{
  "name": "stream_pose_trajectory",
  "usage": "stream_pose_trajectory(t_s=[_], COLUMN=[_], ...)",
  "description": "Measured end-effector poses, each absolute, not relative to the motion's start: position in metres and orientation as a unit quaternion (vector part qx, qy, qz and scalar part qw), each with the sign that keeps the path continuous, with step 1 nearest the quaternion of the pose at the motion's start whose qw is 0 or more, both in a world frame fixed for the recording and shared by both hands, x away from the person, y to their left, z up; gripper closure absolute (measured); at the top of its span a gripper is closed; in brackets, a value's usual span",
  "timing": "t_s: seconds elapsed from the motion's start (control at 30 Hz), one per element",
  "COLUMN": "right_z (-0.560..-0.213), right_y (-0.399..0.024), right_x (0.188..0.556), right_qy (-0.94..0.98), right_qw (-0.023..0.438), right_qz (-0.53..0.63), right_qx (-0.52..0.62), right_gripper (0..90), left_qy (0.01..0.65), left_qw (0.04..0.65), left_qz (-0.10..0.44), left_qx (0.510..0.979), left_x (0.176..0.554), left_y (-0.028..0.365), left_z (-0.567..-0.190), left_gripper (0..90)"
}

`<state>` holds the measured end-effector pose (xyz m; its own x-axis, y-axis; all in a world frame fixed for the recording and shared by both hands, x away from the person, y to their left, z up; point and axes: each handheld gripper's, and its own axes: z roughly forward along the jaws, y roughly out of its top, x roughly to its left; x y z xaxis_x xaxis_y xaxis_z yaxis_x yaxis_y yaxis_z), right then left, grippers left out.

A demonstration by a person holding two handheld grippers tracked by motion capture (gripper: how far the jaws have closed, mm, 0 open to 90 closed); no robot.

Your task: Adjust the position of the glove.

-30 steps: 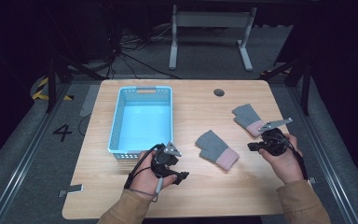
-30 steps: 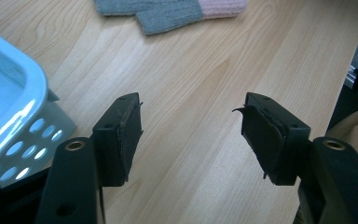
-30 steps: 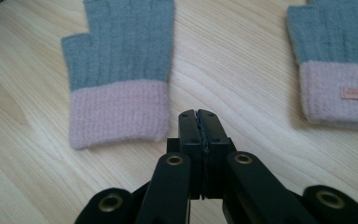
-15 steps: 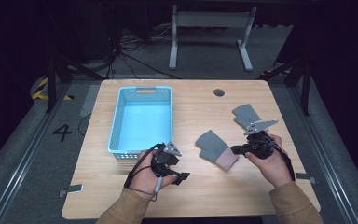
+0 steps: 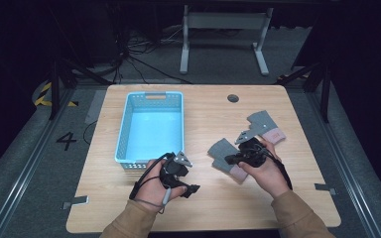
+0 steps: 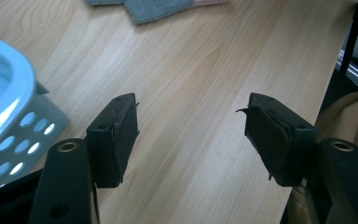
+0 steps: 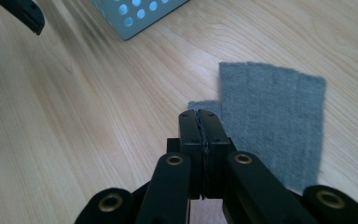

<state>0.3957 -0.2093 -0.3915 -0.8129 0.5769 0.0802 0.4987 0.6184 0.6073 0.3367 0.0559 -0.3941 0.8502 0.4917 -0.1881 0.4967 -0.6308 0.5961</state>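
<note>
The wooden tabletop (image 5: 203,114) carries everything here. On its left half stands a light blue basket (image 5: 124,134) with perforated walls, its long side running away from the person; its near corner also appears at the left edge of the left gripper view (image 6: 9,116) and at the top of the right gripper view (image 7: 135,18).

Right of the basket lie two grey mittens with pink cuffs. The nearer mitten (image 5: 222,151) lies flat near the middle of the tabletop, just right of the basket's near end, its cuff pointing towards the person. The farther mitten (image 5: 266,124) lies flat nearer the right edge, apart from the first.

The right gripper (image 5: 230,159) hangs low over the nearer mitten, held in the person's right hand (image 5: 268,171). In the right gripper view its fingers (image 7: 191,135) are pressed tight together with nothing between them, their tips above the left edge of the grey knit (image 7: 279,121); whether they touch the cloth cannot be told.

The left gripper (image 5: 192,189) sits near the front edge, just beside the basket's near corner, in the person's left hand (image 5: 156,191). Its fingers (image 6: 116,135) stand spread wide, having just been opening a little further, with only bare wood between them. The mitten's edge (image 6: 158,9) shows well ahead of them.
</note>
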Motion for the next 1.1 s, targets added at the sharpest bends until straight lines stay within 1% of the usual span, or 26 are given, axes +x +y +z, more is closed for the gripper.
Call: stream_pose_trajectory(t_s=[0.13, 0.47, 0.87, 1.1], right_z=[-0.400, -0.422, -0.433, -0.439], right_y=[-0.196, -0.176, -0.172, -0.170], right_x=[0.399, 0.411, 0.418, 0.422], right_qy=[0.903, 0.905, 0.905, 0.911], right_qw=[0.061, 0.071, 0.083, 0.074], right_qz=[0.308, 0.294, 0.288, 0.270], right_qx=[0.294, 0.300, 0.301, 0.302], right_gripper=[90.0, 90.0, 90.0, 90.0], left_qy=[0.264, 0.269, 0.281, 0.291], left_qw=[0.324, 0.316, 0.311, 0.312], left_qz=[-0.008, -0.006, -0.001, 0.004], left_qx=[0.909, 0.910, 0.908, 0.904], left_x=[0.336, 0.335, 0.329, 0.327], left_y=[0.054, 0.057, 0.068, 0.076], left_z=[-0.396, -0.398, -0.400, -0.400], left_gripper=[34.7, 33.7, 33.0, 32.8])
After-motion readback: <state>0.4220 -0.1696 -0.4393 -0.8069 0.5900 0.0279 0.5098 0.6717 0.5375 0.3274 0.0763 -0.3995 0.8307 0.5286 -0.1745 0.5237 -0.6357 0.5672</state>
